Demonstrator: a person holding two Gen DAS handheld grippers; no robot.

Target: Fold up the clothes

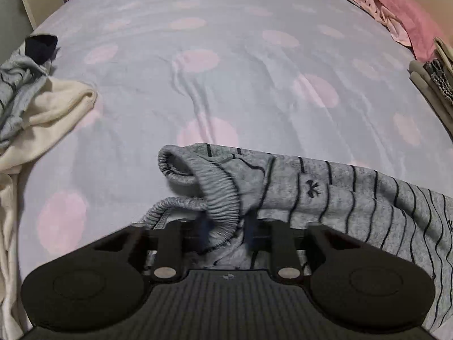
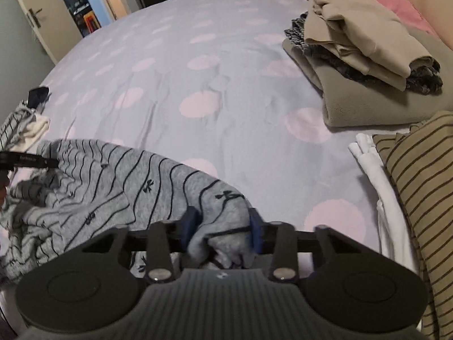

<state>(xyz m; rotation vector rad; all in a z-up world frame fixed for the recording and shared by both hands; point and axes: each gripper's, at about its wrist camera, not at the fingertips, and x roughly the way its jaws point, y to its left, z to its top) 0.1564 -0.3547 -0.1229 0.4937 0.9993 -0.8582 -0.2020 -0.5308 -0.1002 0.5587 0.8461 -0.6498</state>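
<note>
A grey garment with thin dark stripes (image 1: 311, 187) lies along the near edge of the bed. Its ribbed elastic waistband (image 1: 223, 198) loops up in the left wrist view. My left gripper (image 1: 228, 228) is shut on that waistband, whose fabric is pinched between the blue pads. In the right wrist view the same striped garment (image 2: 141, 181) spreads to the left. My right gripper (image 2: 223, 226) is shut on a bunched end of it. A black finger of the left gripper (image 2: 28, 160) shows at the far left edge.
The bed sheet (image 1: 226, 85) is pale blue with pink dots. A cream garment (image 1: 51, 107) and other loose clothes lie at the left. A folded stack (image 2: 362, 65), a white cloth (image 2: 368, 155) and an olive striped garment (image 2: 419, 175) sit at the right. A pink pillow (image 1: 396, 8) is far back.
</note>
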